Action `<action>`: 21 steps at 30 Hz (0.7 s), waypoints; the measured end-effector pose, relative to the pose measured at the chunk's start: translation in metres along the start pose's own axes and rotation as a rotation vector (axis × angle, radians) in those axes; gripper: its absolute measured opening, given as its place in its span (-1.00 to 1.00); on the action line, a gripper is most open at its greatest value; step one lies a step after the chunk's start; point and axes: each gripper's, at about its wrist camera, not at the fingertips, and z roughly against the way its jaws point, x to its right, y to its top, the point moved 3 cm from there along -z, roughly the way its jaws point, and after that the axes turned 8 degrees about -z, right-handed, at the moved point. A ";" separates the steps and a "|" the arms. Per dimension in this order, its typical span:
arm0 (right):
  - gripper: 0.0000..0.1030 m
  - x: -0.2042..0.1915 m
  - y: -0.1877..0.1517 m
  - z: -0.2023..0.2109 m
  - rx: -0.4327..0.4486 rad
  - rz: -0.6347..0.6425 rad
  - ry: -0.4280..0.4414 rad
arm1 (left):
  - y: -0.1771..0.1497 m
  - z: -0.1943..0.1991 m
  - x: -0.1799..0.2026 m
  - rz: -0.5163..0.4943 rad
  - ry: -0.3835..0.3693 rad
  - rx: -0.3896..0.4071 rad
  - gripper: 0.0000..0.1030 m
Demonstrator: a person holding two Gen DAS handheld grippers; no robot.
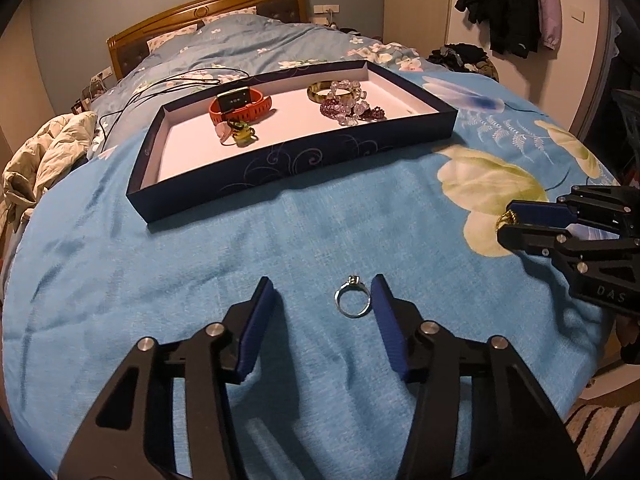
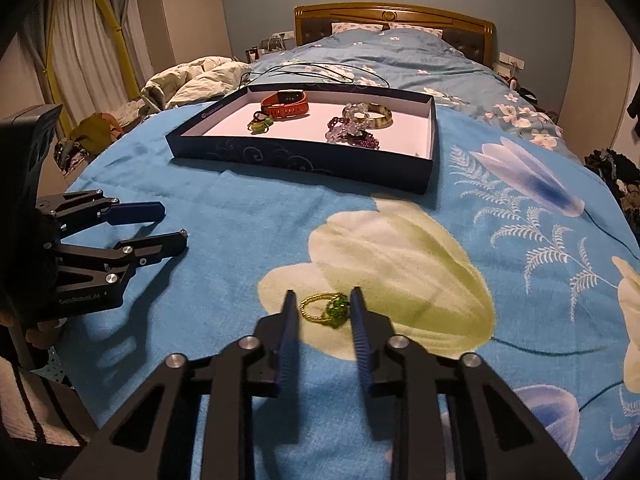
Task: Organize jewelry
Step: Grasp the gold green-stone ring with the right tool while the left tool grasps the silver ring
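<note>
The blue fleece blanket with a large pale flower print covers the bed and serves as the work surface. On it rests the shallow dark-blue cardboard tray with a white floor, placed within reach as the collection point; it already holds an orange strap watch, beaded bracelets and small rings. The left gripper is lowered with its jaws partly open, straddling the silver stone-set ring, which lies flat on the blanket near the right-hand pad; no contact on the other side. The right gripper is narrowed around the gold ring with a green stone, its pads at or near contact; a firm grip cannot be confirmed.
</note>
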 end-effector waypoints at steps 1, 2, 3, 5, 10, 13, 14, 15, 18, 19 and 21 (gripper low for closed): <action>-0.63 0.002 0.000 0.000 0.001 -0.006 0.006 | 0.000 0.000 0.001 0.000 -0.001 -0.001 -0.14; -0.66 0.003 0.001 0.000 0.001 -0.011 0.010 | 0.001 -0.001 0.002 -0.003 -0.001 -0.001 -0.19; -0.71 0.004 0.001 0.000 0.002 -0.013 0.011 | 0.002 -0.001 0.003 -0.007 -0.001 0.000 -0.22; -0.85 0.005 0.002 0.001 0.006 -0.023 0.022 | 0.002 -0.001 0.005 -0.009 -0.005 0.002 -0.33; -0.85 0.006 0.003 -0.001 0.006 -0.028 0.026 | 0.002 -0.001 0.009 -0.012 -0.007 0.006 -0.47; -0.86 0.005 0.004 0.000 0.011 -0.038 0.042 | 0.002 -0.001 0.009 -0.006 -0.016 0.006 -0.64; -0.86 0.005 0.004 0.000 0.013 -0.040 0.043 | 0.002 0.000 0.009 -0.005 -0.017 0.007 -0.64; -0.86 0.005 0.005 0.000 0.016 -0.040 0.043 | 0.002 0.000 0.009 -0.005 -0.016 0.008 -0.64; -0.86 0.005 0.009 0.003 0.026 -0.050 0.060 | 0.001 0.000 0.009 -0.004 -0.016 0.009 -0.64; -0.86 0.005 0.009 0.004 0.029 -0.053 0.064 | 0.002 0.000 0.009 -0.003 -0.016 0.009 -0.64; -0.86 0.005 0.011 0.005 0.036 -0.056 0.069 | 0.001 0.001 0.008 0.003 -0.020 0.011 -0.64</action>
